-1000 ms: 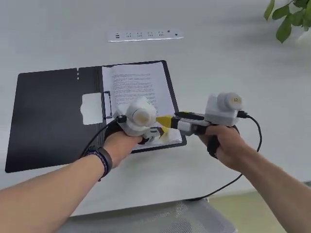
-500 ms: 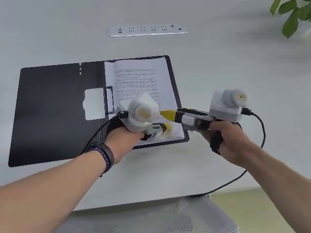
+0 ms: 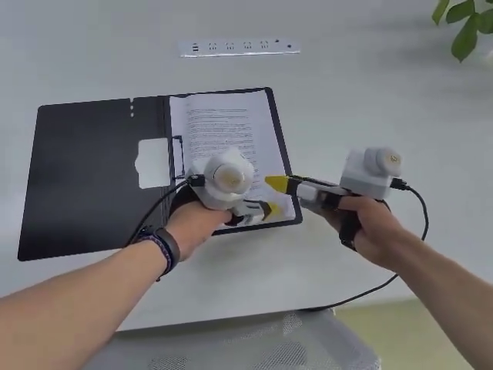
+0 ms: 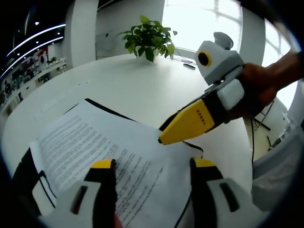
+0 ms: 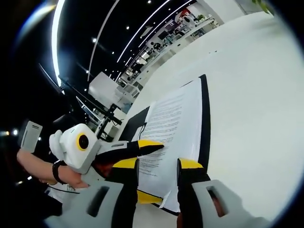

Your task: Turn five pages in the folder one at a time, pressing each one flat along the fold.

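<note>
Two hand-held grippers are seen over the lower right corner of an open folder [image 3: 92, 177], which lies flat on a smooth white worktop [image 3: 370, 100]. The folder's left half is a matte black cover carrying a pale rectangular label pocket [image 3: 152, 163]. Its right half carries a white printed page [image 3: 227, 131] covered in fine lines of text and framed by a thin black edge.

The left gripper [image 3: 266, 208] is held over the page's bottom edge. In the left gripper view its yellow-tipped jaws [image 4: 153, 166] are spread wide, with the printed sheet lying beneath the gap and nothing clamped. The right gripper [image 3: 276, 183] is pointed toward 9 o'clock, its yellow wedge-shaped tip placed at the page's right edge, just beside the left gripper. In the right gripper view its jaws [image 5: 159, 166] are parted by a moderate gap. The page corner is seen below them, but whether the paper is touched cannot be told.

A long white power strip [image 3: 239, 48] lies at 12 o'clock from the folder, well apart from it. Green plant leaves [image 3: 466, 23] are seen at 1 o'clock. A dark wristband [image 3: 163, 248] is worn on the left wrist.
</note>
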A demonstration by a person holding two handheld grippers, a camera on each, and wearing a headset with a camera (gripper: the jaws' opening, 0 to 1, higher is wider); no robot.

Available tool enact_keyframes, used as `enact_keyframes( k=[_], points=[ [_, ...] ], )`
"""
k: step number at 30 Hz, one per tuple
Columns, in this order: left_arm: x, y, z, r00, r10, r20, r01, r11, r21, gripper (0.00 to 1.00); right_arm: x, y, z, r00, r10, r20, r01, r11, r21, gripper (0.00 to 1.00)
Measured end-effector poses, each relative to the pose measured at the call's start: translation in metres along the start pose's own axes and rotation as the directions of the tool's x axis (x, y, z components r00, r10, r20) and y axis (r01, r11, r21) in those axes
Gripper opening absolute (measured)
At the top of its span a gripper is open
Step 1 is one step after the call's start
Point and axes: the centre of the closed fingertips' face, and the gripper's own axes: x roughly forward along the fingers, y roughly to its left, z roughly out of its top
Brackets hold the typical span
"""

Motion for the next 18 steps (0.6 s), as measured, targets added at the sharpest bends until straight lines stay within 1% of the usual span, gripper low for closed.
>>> enact_keyframes(
  k=[1, 3, 6, 9, 12, 18],
  points=[
    [-0.002, -0.002, 0.0, 1.0, -0.009, 0.002, 0.009, 1.0, -0.002, 0.65, 0.0, -0.001, 0.0, 1.0, -0.004, 0.007, 0.004, 1.0, 0.002, 0.25],
    [-0.004, -0.003, -0.001, 0.9999, -0.011, -0.004, 0.011, 1.0, 0.011, 0.66, 0.0, -0.003, -0.001, 0.9999, -0.012, 0.009, 0.012, 1.0, 0.01, 0.21],
    [-0.008, -0.003, 0.0, 0.9999, -0.015, -0.001, 0.015, 1.0, 0.011, 0.67, 0.001, -0.003, -0.003, 0.9997, -0.023, 0.009, 0.023, 1.0, 0.007, 0.14],
    [-0.011, -0.004, 0.001, 0.9999, -0.016, 0.005, 0.016, 1.0, 0.011, 0.68, 0.0, -0.004, -0.002, 0.9991, -0.034, 0.023, 0.034, 0.999, 0.006, 0.07],
    [-0.015, -0.004, 0.004, 0.9998, -0.014, 0.011, 0.014, 1.0, 0.012, 0.69, 0.0, -0.005, -0.001, 0.9983, -0.04, 0.042, 0.04, 0.999, 0.013, 0.02],
    [-0.022, -0.006, 0.008, 0.9996, -0.014, 0.023, 0.013, 1.0, 0.015, 0.71, -0.001, -0.004, 0.002, 0.9971, -0.052, 0.056, 0.052, 0.999, 0.011, 0.0]
  ],
)
